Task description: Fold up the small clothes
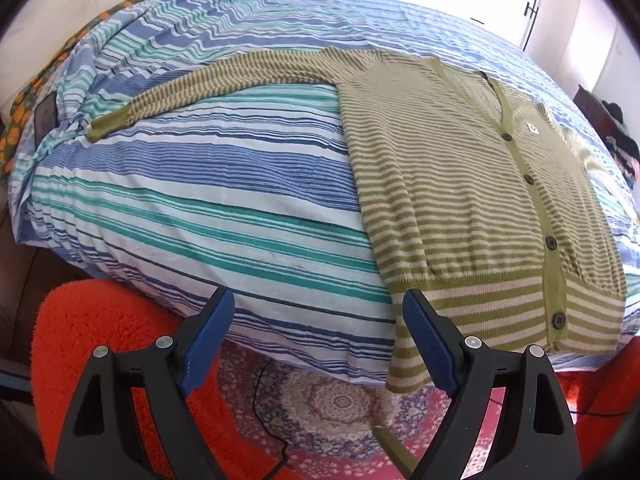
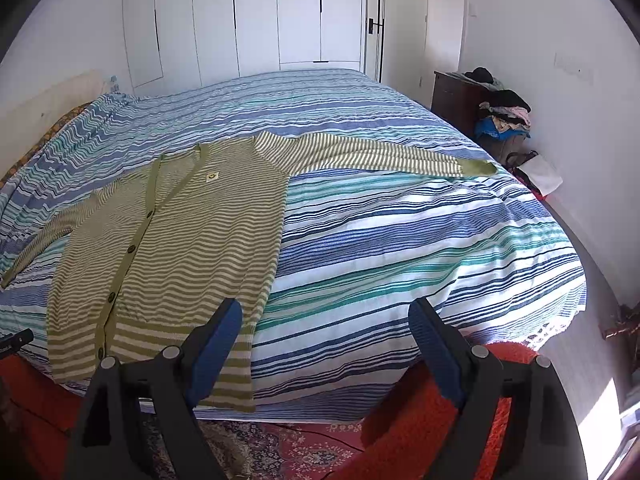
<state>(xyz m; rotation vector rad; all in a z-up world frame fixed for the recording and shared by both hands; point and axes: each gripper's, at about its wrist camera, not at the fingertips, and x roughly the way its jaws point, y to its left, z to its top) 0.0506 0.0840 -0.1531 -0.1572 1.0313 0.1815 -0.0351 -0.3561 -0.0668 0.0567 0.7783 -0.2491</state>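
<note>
**Cardigan spread flat, sleeves next**

Left gripper (image 1: pixel 318 316) spread wide, nothing between the blue pads, hovering over the near edge of the bed (image 1: pixel 224 184) with its right finger just in front of the cardigan (image 1: pixel 460 184) hem corner. Right gripper (image 2: pixel 326 328) likewise spread and empty, poised above the opposite hem corner.

Cardigan lying face up on the striped bedspread, buttoned, hem draped slightly over the near edge, both sleeves stretched outward: left sleeve (image 1: pixel 224 80) running to its cuff toward the pillows, right sleeve (image 2: pixel 380 154) reaching toward the far side of the bed.

Probably the start of the sleeve fold. Best done by reaching past the hem to each cuff, pinching only the top layer of knit, not the bedspread beneath. Lift just enough to clear the cover, then carry the sleeve across the chest, laying it flat along the button band. Worth keeping the shoulder seam as the hinge to avoid dragging the body askew. Release only once the sleeve rests smooth, since loose knit creeps and bunches easily.
</note>
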